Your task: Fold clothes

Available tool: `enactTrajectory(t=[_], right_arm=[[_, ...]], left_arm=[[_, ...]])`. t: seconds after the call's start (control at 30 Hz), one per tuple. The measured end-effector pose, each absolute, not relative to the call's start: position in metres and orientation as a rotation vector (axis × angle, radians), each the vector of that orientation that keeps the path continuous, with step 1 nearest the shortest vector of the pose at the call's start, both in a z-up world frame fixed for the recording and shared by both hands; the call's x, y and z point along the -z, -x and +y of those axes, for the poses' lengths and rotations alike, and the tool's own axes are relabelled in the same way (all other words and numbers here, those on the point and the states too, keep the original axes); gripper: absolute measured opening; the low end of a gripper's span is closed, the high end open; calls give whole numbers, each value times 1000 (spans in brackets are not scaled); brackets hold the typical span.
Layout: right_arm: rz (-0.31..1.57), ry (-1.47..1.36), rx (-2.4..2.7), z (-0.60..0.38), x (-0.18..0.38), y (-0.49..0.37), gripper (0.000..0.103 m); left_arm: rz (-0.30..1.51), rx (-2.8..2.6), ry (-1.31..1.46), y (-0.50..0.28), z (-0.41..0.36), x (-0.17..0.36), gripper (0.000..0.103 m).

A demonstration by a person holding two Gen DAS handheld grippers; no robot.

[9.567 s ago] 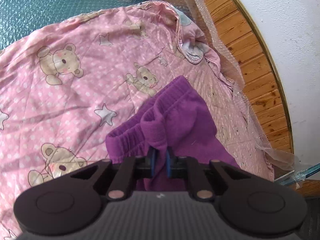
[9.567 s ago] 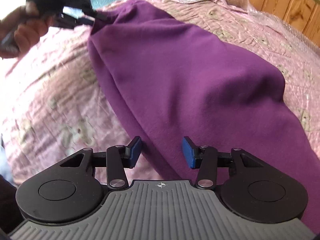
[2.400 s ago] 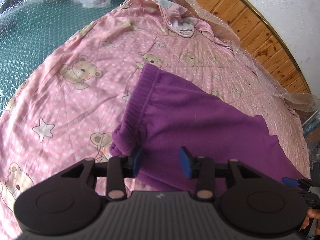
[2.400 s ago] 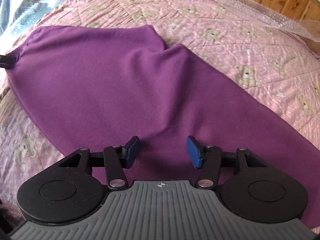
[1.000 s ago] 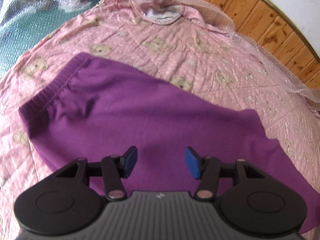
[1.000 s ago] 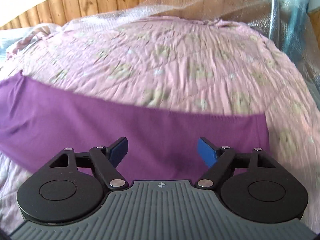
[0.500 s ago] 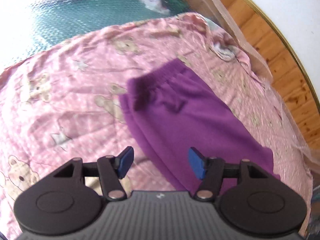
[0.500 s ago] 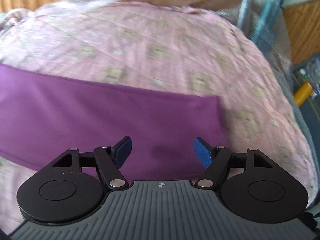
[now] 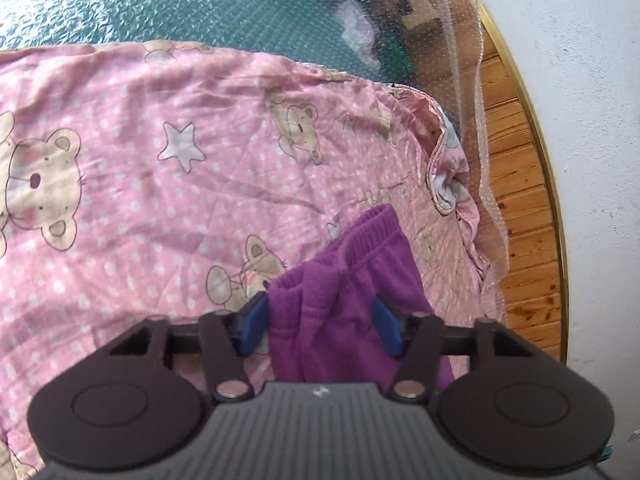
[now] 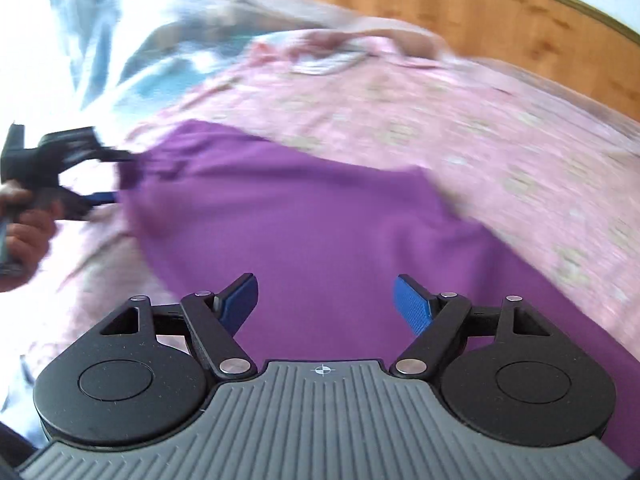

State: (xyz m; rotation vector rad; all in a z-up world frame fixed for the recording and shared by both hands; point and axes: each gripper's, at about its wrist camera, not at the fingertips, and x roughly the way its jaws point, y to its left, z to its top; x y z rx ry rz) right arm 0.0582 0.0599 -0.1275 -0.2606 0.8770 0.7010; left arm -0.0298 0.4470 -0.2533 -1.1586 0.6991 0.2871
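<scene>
Purple trousers lie spread on a pink bear-print quilt. My left gripper has the bunched waistband corner between its blue pads and its jaws are closing around it, still wide apart. The right wrist view is blurred. There the trousers run from the left to the lower right, and the left gripper sits at their waist end in a person's hand. My right gripper hovers over the middle of the cloth, its jaws opening with nothing pinched between them.
Bubble wrap over a teal surface lies beyond the quilt's far edge. A wooden headboard borders the bed, with a white wall behind it. The quilt stretches wide to the right of the trousers.
My left gripper has swung onto the waistband corner, which now sits between its jaws. My right gripper has swept fast from the leg end toward the middle, bringing the left gripper into its view.
</scene>
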Motion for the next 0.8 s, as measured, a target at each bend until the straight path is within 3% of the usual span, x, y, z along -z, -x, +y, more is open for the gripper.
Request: enactTrajectory(t=[0.03,0.13,0.2,0.23,0.33,0.37,0.53,0.63,0.67,0.8], right_arm=[[877,289,-724,79,132,-56,80],[910,354,-751,125,152,-55,72],[984,362,-722,139,173,-62,52],[1021,366,-707,146,183,-66,49],[1047,409,-712,151,189,-70,49],[1040,395,-712,152,181,-74,45],[919,312,-619,165,155,-130,45],[1031,274,-519,173,184,-176,45],[1021,269,-527,174,192,-180,52],[1057,131,-567,150,178,-178,51]], left_arm=[[709,-282,1158,30,446,254,20],[714,-271,1117,31,442,249,15],[705,-268,1077,31,439,241,14],[701,-266,1056,30,437,237,14],[697,-251,936,27,424,218,13],[695,-244,903,26,420,213,13],[686,-205,768,23,401,194,13],[681,-171,648,21,383,182,13],[674,-150,601,19,374,175,13],[631,-44,377,16,328,145,13]])
